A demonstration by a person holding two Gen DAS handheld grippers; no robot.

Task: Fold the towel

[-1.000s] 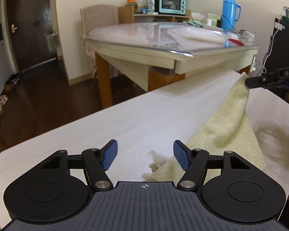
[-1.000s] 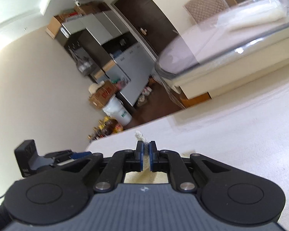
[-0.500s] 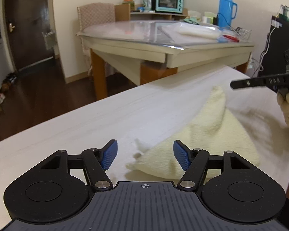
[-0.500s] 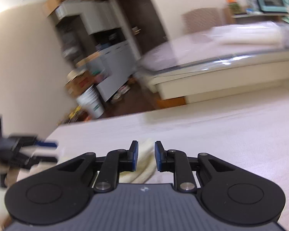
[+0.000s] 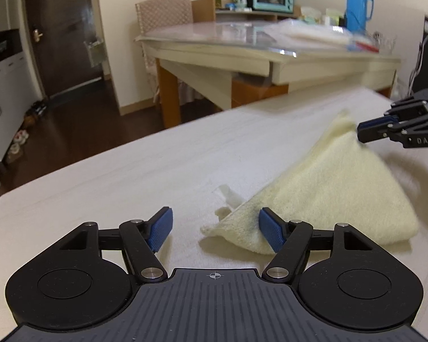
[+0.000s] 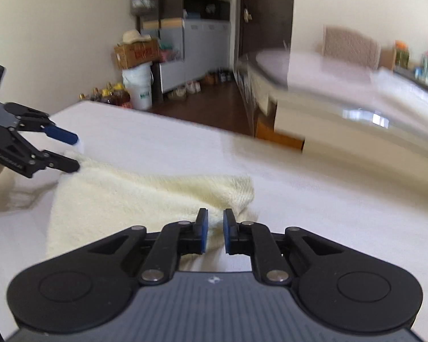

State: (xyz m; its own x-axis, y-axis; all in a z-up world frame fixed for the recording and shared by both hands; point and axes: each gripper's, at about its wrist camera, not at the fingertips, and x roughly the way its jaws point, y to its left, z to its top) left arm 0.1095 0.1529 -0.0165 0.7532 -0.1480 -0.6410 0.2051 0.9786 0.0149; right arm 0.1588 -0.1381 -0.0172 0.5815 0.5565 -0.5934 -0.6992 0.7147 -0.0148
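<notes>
Our left gripper [image 5: 214, 229] hangs wide open over the white table [image 5: 128, 176], empty, its right pad [image 5: 271, 229] just over the near corner of the towel [image 5: 328, 188]. The pale yellow towel lies folded into a rough triangle on the table, a white tag [image 5: 228, 195] sticking out beside that corner. At its far tip sits our right gripper [image 6: 213, 229], jaws parted by a narrow gap, holding nothing.
</notes>
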